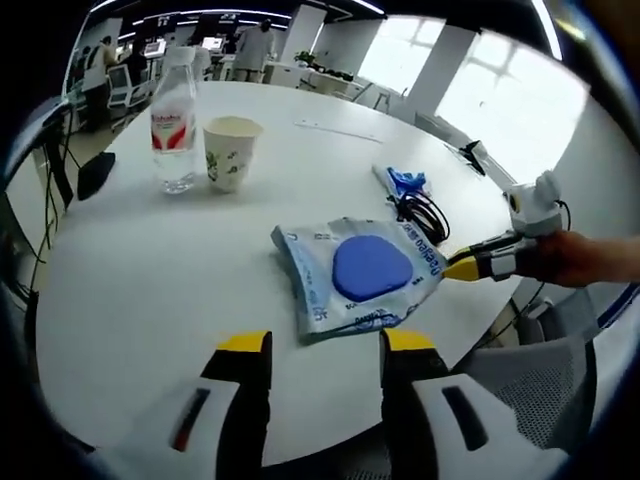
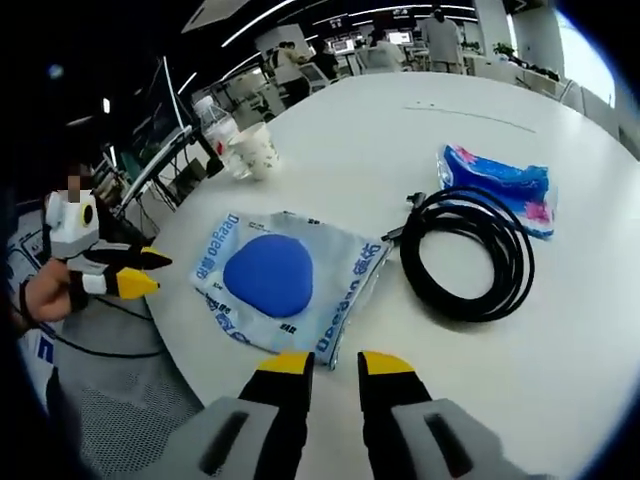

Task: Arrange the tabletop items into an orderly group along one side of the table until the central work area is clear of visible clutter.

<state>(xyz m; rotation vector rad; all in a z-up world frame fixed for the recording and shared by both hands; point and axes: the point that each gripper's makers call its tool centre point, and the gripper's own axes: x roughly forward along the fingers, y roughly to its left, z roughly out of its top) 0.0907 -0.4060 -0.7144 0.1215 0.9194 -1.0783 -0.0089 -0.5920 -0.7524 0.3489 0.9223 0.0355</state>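
the left gripper (image 1: 326, 345) hovers with its yellow-tipped jaws parted, holding nothing. the right gripper (image 2: 324, 362) likewise hangs with jaws apart, nothing between them.

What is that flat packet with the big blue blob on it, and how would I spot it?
On the round white table, look near the edge closest to the grippers, beside the coiled black cable. The packet lies flat: a crinkly pale wrapper with blue lettering. Unlike the smaller blue-and-pink pack beyond the cable, it shows one large solid blue oval.
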